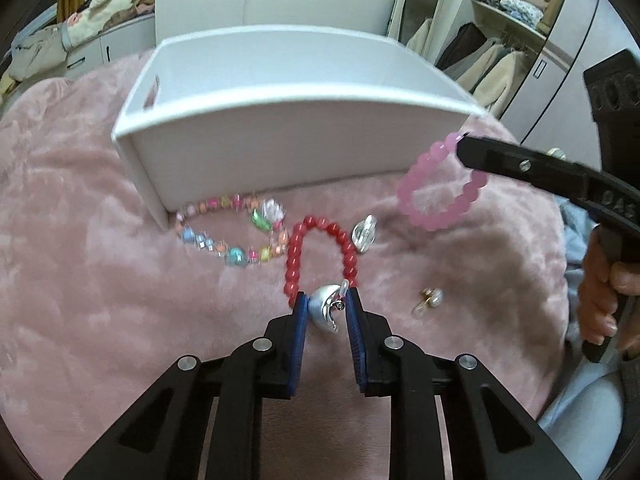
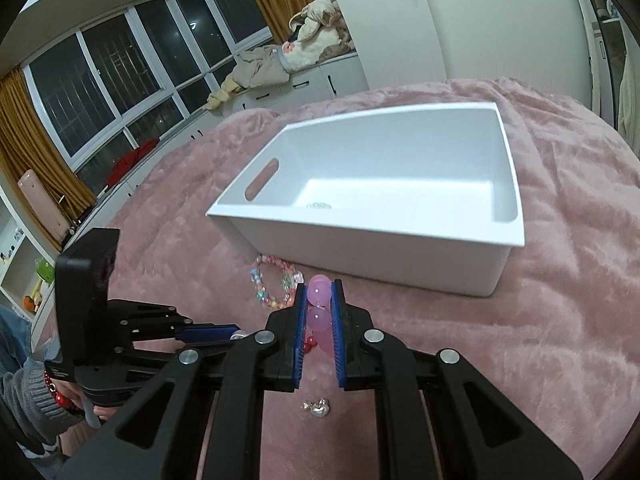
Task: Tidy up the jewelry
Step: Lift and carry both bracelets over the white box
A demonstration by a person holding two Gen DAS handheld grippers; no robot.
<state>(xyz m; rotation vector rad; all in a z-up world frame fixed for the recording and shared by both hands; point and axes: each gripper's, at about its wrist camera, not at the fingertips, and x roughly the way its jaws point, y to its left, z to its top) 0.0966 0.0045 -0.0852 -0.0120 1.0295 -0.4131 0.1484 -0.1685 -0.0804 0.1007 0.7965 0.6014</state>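
Note:
My left gripper is shut on a silver moon-shaped clip, low over the pink blanket. A red bead bracelet arches just ahead of its fingertips. My right gripper is shut on a pink bead bracelet, held above the blanket; in the left wrist view the bracelet hangs from the right gripper's finger. A white box stands open behind; a small clear item lies on its floor. A multicoloured bead bracelet lies against the box wall.
A clear crystal piece and a gold pearl earring lie on the blanket. A silver heart charm lies under my right gripper. The left gripper's body shows at the left of the right wrist view. Cabinets and a wardrobe stand behind.

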